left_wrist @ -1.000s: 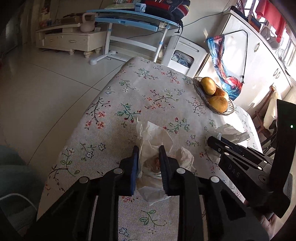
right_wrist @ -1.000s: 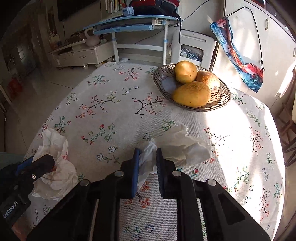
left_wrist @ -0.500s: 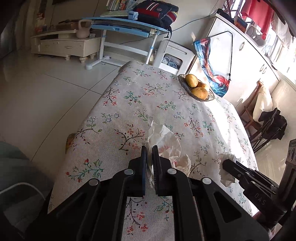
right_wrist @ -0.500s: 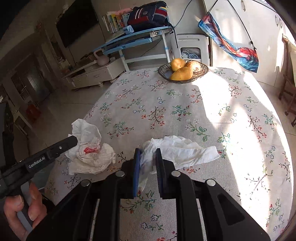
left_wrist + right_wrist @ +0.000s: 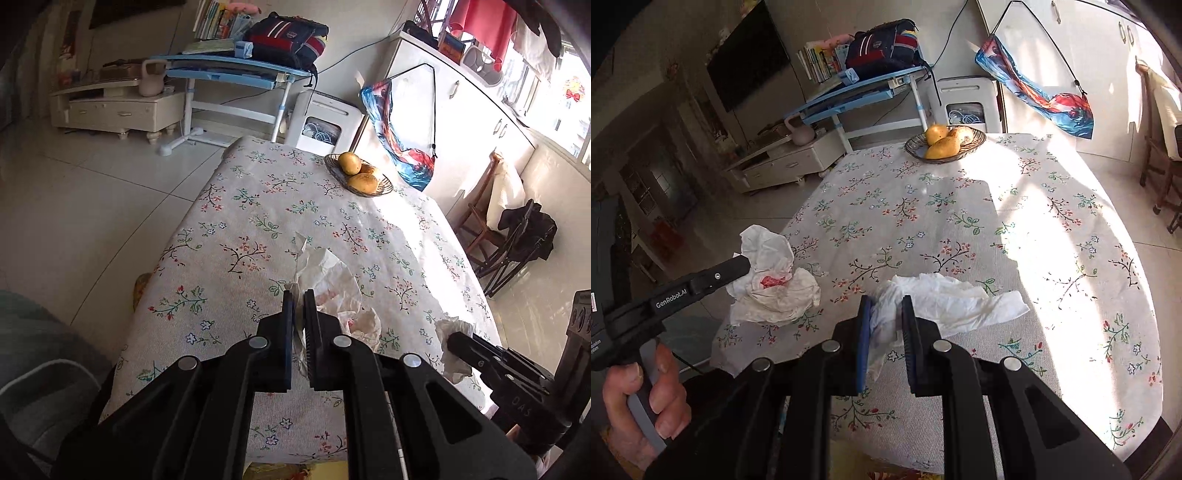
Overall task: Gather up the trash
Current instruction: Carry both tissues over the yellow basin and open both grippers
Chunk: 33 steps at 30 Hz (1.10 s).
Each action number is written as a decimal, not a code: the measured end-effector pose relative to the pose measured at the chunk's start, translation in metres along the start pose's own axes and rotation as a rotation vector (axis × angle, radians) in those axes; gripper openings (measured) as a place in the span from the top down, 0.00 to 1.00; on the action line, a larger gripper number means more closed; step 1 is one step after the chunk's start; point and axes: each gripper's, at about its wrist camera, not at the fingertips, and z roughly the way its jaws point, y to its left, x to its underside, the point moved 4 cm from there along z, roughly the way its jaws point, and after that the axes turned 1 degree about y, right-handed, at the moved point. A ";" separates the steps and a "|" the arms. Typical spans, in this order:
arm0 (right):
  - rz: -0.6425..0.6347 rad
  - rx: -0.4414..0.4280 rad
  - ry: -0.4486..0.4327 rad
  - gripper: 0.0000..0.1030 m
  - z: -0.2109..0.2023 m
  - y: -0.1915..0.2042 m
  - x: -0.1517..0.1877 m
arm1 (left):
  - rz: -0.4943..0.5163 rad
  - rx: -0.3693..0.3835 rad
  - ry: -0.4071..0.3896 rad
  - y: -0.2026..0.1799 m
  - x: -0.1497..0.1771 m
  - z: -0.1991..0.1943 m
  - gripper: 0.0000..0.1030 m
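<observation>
Both crumpled tissues are picked up: the left gripper (image 5: 299, 295) clenches a red-stained white tissue wad (image 5: 775, 291), the right gripper (image 5: 885, 306) a plain white tissue (image 5: 945, 299), held above the floral-clothed tabletop (image 5: 960, 206). Next, seemingly, carrying them to a bin, none visible.

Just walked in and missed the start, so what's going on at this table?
A person is clearing used tissues off the flowered tablecloth with two hand-held grippers. The left gripper is shut on a stained tissue; the right gripper is shut on a plain white tissue. A fruit basket sits at the far end.
</observation>
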 end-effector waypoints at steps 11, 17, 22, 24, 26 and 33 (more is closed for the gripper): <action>0.008 -0.037 -0.035 0.83 -0.044 0.016 0.027 | 0.089 0.001 -0.031 -0.031 0.034 -0.053 0.94; 0.005 -0.045 -0.042 0.83 -0.061 0.023 0.043 | 0.099 0.003 -0.040 -0.033 0.048 -0.077 0.94; -0.008 -0.052 -0.036 0.83 -0.069 0.030 0.053 | 0.115 0.007 -0.049 -0.036 0.060 -0.095 0.94; -0.017 -0.055 -0.033 0.83 -0.071 0.034 0.058 | 0.119 0.008 -0.052 -0.037 0.064 -0.101 0.94; -0.025 -0.057 -0.030 0.83 -0.074 0.038 0.063 | 0.122 0.009 -0.054 -0.037 0.067 -0.107 0.94; -0.049 -0.060 -0.011 0.83 -0.083 0.048 0.080 | 0.136 0.010 -0.067 -0.037 0.077 -0.127 0.94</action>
